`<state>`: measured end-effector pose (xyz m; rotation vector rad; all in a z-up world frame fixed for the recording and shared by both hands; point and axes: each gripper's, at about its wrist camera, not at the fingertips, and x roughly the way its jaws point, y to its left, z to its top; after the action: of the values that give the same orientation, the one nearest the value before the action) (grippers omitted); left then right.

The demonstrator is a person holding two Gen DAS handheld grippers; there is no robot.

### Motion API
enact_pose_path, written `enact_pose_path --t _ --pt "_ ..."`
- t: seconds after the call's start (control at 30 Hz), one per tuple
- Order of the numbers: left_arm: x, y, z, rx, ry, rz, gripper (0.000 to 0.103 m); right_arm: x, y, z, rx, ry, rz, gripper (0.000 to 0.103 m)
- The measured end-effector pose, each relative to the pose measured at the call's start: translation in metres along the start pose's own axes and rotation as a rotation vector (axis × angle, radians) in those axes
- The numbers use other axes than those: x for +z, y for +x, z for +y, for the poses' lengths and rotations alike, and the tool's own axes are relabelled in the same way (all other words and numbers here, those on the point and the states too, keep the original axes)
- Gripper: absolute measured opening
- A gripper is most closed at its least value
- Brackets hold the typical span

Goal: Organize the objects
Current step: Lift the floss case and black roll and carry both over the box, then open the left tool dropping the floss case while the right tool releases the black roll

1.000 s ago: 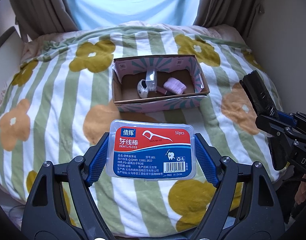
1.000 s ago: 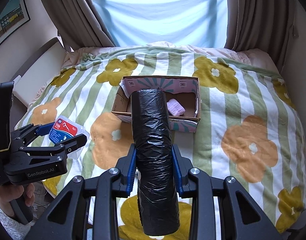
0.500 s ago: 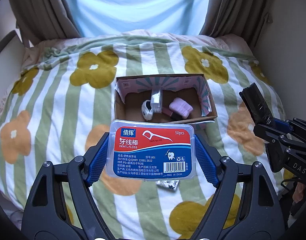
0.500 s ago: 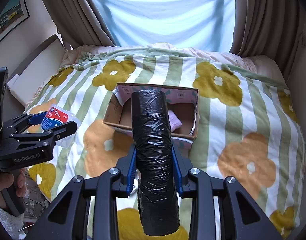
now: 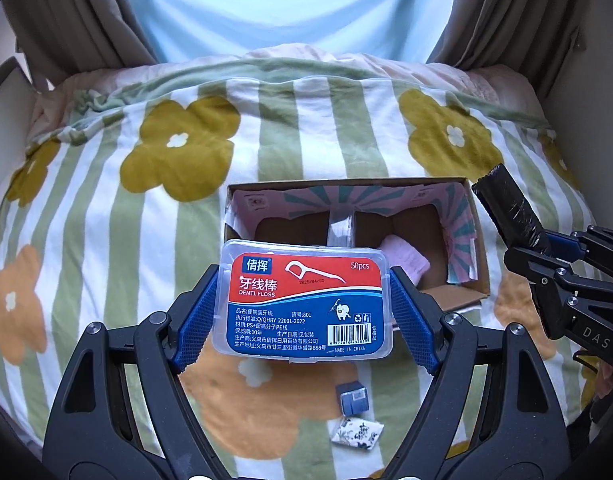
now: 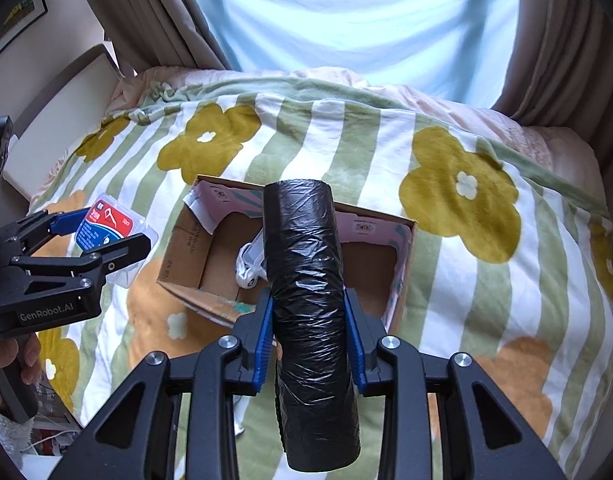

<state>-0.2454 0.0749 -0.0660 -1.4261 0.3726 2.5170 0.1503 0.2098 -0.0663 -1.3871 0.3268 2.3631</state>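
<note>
From the left wrist view, the left gripper (image 5: 304,300) is clamped on a clear dental floss box (image 5: 304,300), its blue pads pressing the two short ends, label facing up. It hangs above the flowered blanket (image 5: 106,220), just near of the open cardboard box (image 5: 480,240), which sits toward the middle of the bed. Inside the box, a pink folded item (image 5: 406,258) lies at the right. Near the person on the blanket lie a small dark cube (image 5: 352,398) and a patterned sachet (image 5: 356,432), both loose and outside the box. Off to the right, the right gripper (image 5: 546,244) comes in holding a black roll.

From the right wrist view, the right gripper (image 6: 308,320) grips a roll of black bags (image 6: 310,280) round its middle, its far end reaching over the cardboard box (image 6: 186,240). A white item (image 6: 248,268) lies on the box floor beside the roll. At the left, the left gripper (image 6: 102,236) carries the floss box (image 6: 106,226), near the box's left wall.

I'd judge both pieces are at the carry-to-box stage. Next, each must go down over open floor, the roll to the empty right, before the grip is let go.
</note>
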Motion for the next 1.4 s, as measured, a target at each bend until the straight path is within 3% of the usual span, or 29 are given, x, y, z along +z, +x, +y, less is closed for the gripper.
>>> enact_pose_path --t 0.27,0.6,0.83,1.23,1.27,1.3,1.33,1.37,1.4 --pt "0.01 0.082 0.01 0.007 -0.035 0.073 0.079 0.025 0.085 -0.001 0.049 -0.091 0.098 0.03" --pt "-0.002 0.163 0.01 0.014 -0.069 0.18 0.079 0.023 0.158 -0.007 0.077 -0.143 0.198 0.03" --pt "-0.005 0.179 0.01 0.018 -0.079 0.205 0.079 0.016 0.175 -0.011 0.106 -0.143 0.222 0.03" --pt "0.005 0.174 0.009 0.021 -0.039 0.219 0.079 0.014 0.169 -0.015 0.137 -0.177 0.226 0.03" --pt "0.006 0.176 0.01 0.016 -0.05 0.225 0.08 0.014 0.168 -0.014 0.133 -0.186 0.219 0.032" --pt "0.008 0.177 0.012 0.0 -0.072 0.23 0.083 0.014 0.166 -0.014 0.144 -0.194 0.204 0.05" --pt "0.008 0.178 0.014 -0.026 -0.1 0.238 0.097 0.013 0.162 -0.014 0.159 -0.197 0.185 0.067" --pt "0.009 0.178 0.016 -0.039 -0.114 0.237 0.103 0.014 0.16 -0.014 0.189 -0.258 0.177 0.099" --pt "0.01 0.177 0.017 -0.04 -0.123 0.229 0.103 0.013 0.157 -0.015 0.209 -0.268 0.17 0.102"
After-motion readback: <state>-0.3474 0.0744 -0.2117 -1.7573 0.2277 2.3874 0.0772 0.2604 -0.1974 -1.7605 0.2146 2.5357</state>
